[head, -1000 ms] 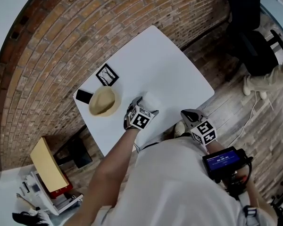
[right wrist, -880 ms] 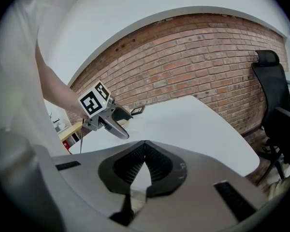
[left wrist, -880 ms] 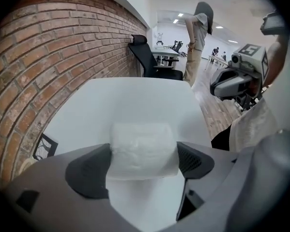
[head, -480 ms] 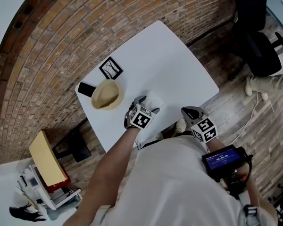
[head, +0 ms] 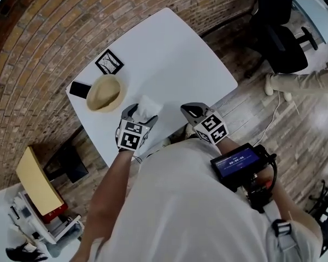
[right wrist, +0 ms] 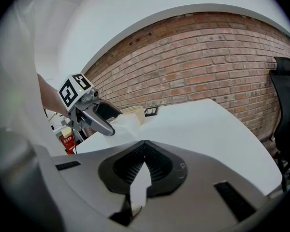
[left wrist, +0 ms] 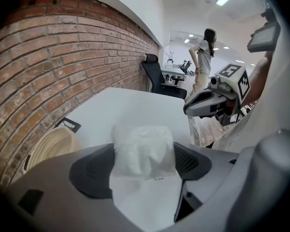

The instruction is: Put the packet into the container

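Observation:
A white crinkled packet sits between the jaws of my left gripper. Those jaws have just been closing and both pads press on the packet's sides, holding it above the white table. The container, a round straw-coloured basket, stands to the left of the packet, near the table's left edge. My right gripper hangs at the table's near edge, to the right of the left one, with its pads together and nothing between them.
A black flat device and a square marker card lie beside the basket. A black office chair stands past the table's right corner, and a brick wall runs along the far side. A person stands in the room behind.
The packet lay on the table ahead of the open left jaws. They have closed on it and lifted it off the surface. The right gripper has shifted a little along the table's edge.

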